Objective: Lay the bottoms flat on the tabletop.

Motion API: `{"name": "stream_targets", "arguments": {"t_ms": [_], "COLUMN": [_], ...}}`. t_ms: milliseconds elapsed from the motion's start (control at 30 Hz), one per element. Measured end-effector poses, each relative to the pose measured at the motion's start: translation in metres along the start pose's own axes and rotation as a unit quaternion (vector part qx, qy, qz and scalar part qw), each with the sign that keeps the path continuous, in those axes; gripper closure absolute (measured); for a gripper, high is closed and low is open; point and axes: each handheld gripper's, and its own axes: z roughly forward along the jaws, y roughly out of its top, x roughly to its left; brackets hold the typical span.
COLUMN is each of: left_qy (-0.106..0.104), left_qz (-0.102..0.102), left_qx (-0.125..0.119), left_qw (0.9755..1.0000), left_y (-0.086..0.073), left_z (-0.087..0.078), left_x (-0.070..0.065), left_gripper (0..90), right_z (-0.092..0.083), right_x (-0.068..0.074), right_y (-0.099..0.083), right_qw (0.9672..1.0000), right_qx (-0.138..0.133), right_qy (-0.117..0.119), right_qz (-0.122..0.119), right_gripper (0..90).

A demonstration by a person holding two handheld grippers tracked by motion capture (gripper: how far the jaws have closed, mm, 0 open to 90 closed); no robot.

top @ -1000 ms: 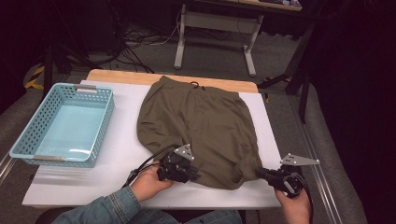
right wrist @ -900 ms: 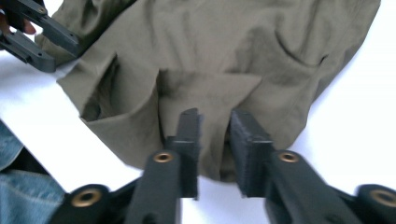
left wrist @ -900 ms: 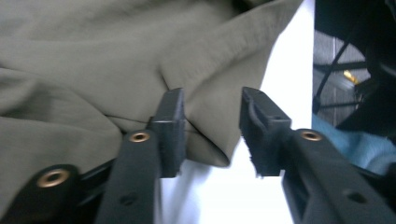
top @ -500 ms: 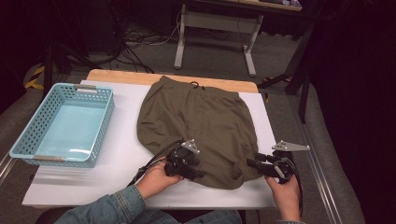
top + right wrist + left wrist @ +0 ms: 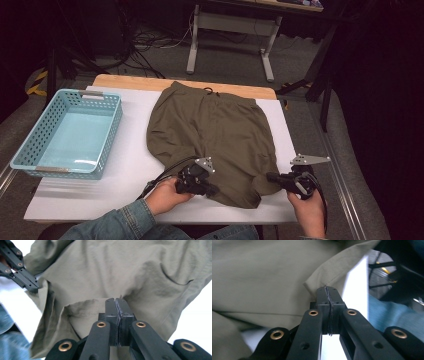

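Olive-green shorts [image 5: 220, 130] lie flat on the white table top [image 5: 125, 165], waistband at the far side. My left gripper [image 5: 212, 190] sits at the near left leg hem, its jaws pressed together at the hem's corner [image 5: 317, 283]. My right gripper [image 5: 270, 176] is at the near right hem, shut on a fold of cloth [image 5: 95, 307] that bunches up around its tips. In the right gripper view the left gripper [image 5: 35, 287] touches the shorts' edge at the upper left.
A light blue plastic basket [image 5: 30, 150] stands on the left of the table. A wooden board edge [image 5: 130, 80] runs along the far side. A metal table frame [image 5: 230, 30] and cables are on the floor beyond.
My right gripper has moved left from beside the shorts onto the near right hem, which now puckers. The left gripper shifted slightly right along the near left hem.
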Motion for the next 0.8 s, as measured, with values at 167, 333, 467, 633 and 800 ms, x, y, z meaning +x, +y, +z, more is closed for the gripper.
{"name": "stream_targets", "arguments": {"t_ms": [167, 333, 467, 633, 800], "left_qy": [-0.048, -0.069, -0.042, -0.003, -0.003], "left_qz": [0.032, 0.034, 0.013, -0.006, -0.004], "left_qx": [0.011, -0.016, -0.028, -0.017, -0.001], "left_qw": [0.9983, 0.9969, 0.9986, 0.9998, 1.0000], "left_y": [-0.005, -0.005, -0.005, -0.008, -0.009], "left_z": [-0.010, -0.027, -0.033, -0.022, -0.008], "left_x": [-0.017, -0.022, -0.014, -0.005, -0.004], "left_gripper": [83.8, 71.3, 67.8, 65.7, 65.1], "right_z": [-0.019, -0.028, -0.037, -0.037, -0.026], "right_x": [0.007, 0.010, 0.016, 0.016, 0.004], "right_y": [-0.006, -0.007, -0.001, 0.003, 0.006], "right_qw": [0.9991, 0.9976, 0.9984, 0.9993, 0.9977], "right_qx": [0.017, 0.030, 0.017, -0.031, -0.060], "right_qy": [0.038, 0.062, 0.053, 0.019, -0.027], "right_qz": [-0.004, 0.001, -0.013, -0.009, 0.012], "right_gripper": [84.6, 76.8, 70.9, 66.8, 76.0]}}
